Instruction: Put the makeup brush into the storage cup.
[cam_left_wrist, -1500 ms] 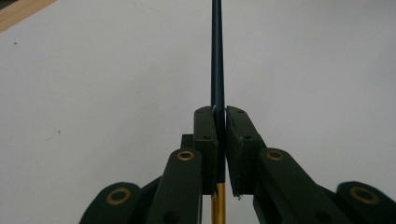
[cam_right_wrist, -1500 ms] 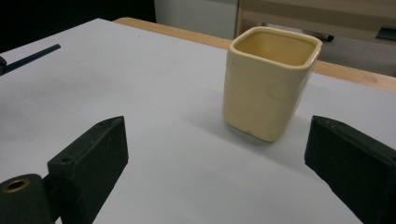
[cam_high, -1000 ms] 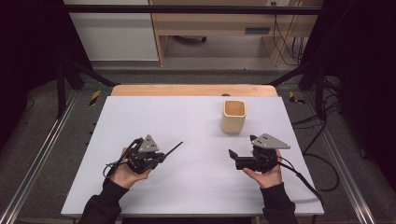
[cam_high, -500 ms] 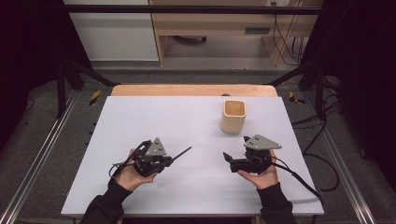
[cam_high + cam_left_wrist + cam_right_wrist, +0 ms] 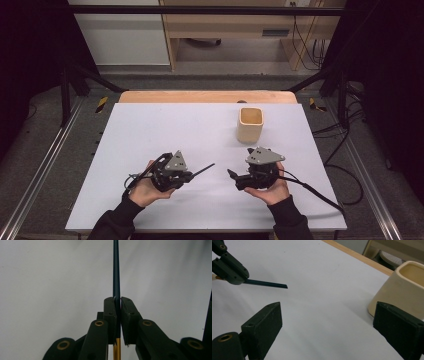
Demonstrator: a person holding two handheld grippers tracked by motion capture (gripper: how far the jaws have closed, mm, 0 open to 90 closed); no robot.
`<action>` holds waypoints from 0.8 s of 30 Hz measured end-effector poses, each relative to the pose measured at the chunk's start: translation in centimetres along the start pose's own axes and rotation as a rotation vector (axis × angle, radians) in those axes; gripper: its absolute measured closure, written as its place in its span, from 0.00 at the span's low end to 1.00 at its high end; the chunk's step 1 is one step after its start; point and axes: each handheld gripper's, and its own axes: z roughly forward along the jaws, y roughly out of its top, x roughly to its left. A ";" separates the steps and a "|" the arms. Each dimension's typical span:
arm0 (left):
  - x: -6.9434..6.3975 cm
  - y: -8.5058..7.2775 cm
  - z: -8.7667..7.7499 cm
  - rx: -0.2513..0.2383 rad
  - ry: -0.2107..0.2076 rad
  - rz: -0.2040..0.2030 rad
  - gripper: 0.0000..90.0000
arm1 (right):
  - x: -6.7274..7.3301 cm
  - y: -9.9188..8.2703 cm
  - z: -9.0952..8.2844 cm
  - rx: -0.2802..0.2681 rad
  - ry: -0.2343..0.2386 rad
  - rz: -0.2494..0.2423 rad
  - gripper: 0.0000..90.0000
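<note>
A thin dark stick, likely a pencil (image 5: 202,171), is clamped between the closed jaws of the left hand-held gripper (image 5: 192,175), low over the near part of the desk (image 5: 150,130); in the left gripper view the stick (image 5: 116,272) runs straight out past the jaw tips, with a yellow length visible behind them. The right hand-held gripper (image 5: 231,175) is held just opposite with jaws wide apart and nothing between them; in the right gripper view the stick's tip (image 5: 265,284) is seen pointing toward it. The step in hand is judged to be a carry or handover of the pencil. Next, the stick probably has to be passed across or dropped upright into the cream cup (image 5: 249,125), which stands farther back on the right; careful aiming of the tip would be needed. The desk top is plain pale grey with a wooden far edge. Beyond it, grey floor, black frame rails, cables and light wooden furniture are seen.
</note>
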 end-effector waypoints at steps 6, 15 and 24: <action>0.0 0.5 0.4 0.015 -0.016 0.019 0.92 | 0.2 0.4 0.1 0.004 0.026 -0.029 0.12; 0.5 1.6 0.5 0.044 -0.043 0.047 0.92 | 0.8 0.8 0.5 0.021 0.040 -0.101 0.13; 0.7 2.8 0.4 0.073 -0.061 0.070 0.92 | 1.4 0.9 0.8 0.064 0.047 -0.200 0.19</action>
